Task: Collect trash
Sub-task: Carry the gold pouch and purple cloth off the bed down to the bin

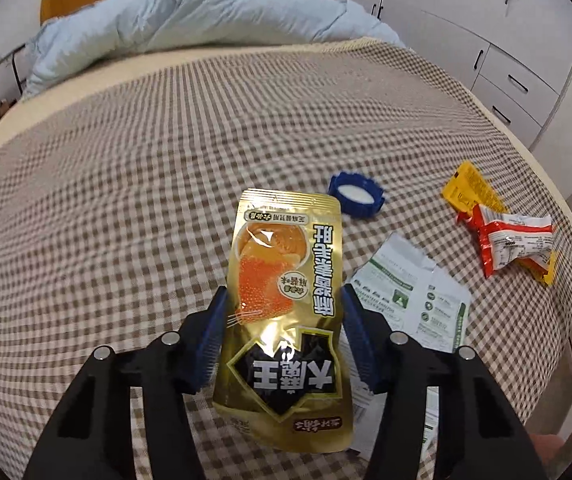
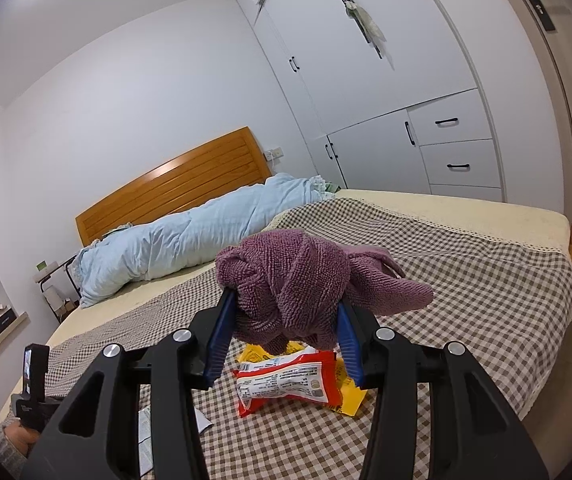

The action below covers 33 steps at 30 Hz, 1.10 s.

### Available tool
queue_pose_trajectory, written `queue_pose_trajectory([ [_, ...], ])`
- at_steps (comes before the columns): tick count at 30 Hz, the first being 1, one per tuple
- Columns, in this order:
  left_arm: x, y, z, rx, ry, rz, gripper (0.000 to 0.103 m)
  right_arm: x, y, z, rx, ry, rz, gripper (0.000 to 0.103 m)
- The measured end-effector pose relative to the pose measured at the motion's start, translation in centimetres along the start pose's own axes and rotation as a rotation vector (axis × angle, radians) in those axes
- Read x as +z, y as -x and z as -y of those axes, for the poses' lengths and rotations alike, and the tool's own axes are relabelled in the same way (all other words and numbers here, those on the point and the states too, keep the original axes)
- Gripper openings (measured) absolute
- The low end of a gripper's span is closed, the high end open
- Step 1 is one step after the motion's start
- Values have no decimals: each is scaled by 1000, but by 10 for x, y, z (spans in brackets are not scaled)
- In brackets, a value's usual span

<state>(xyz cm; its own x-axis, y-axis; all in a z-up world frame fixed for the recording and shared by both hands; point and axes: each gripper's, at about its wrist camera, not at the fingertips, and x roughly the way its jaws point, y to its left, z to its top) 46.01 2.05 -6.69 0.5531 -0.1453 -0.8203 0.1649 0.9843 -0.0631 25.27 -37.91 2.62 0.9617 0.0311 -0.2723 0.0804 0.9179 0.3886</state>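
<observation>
My left gripper (image 1: 284, 300) is shut on a gold snack pouch (image 1: 282, 308) and holds it above the checked bed cover (image 1: 126, 200). On the cover to the right lie a blue bottle cap (image 1: 357, 197), a torn white-green paper wrapper (image 1: 410, 300), a yellow wrapper (image 1: 470, 192) and a red-white wrapper (image 1: 506, 240). My right gripper (image 2: 286, 304) is shut on a bunched purple cloth (image 2: 298, 280) and holds it above the red-white wrapper (image 2: 290, 380) and the yellow wrapper (image 2: 350, 396).
A light blue duvet (image 1: 190, 20) lies by the wooden headboard (image 2: 174, 184). White wardrobes with drawers (image 2: 454, 140) stand along the bed's right side. The left gripper's body (image 2: 34, 396) shows at the lower left of the right wrist view.
</observation>
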Motion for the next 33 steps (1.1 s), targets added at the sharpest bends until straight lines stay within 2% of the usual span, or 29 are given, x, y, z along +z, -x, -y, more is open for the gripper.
queue_pose_trajectory([
  [5,-6,27,15,10,-17,46,53,-1,5,-4,17,3,1,46],
  [14,-30,86,60,-62,-42,122,53,-1,18,-13,78,7,-8,46],
  [20,-64,125,87,-101,-55,174,53,2,40,-21,107,71,2,46],
  [27,-100,170,101,-104,-55,226,53,3,71,-26,123,132,1,46],
  [33,-128,194,113,-117,-70,244,53,-14,95,-29,144,171,-36,46],
])
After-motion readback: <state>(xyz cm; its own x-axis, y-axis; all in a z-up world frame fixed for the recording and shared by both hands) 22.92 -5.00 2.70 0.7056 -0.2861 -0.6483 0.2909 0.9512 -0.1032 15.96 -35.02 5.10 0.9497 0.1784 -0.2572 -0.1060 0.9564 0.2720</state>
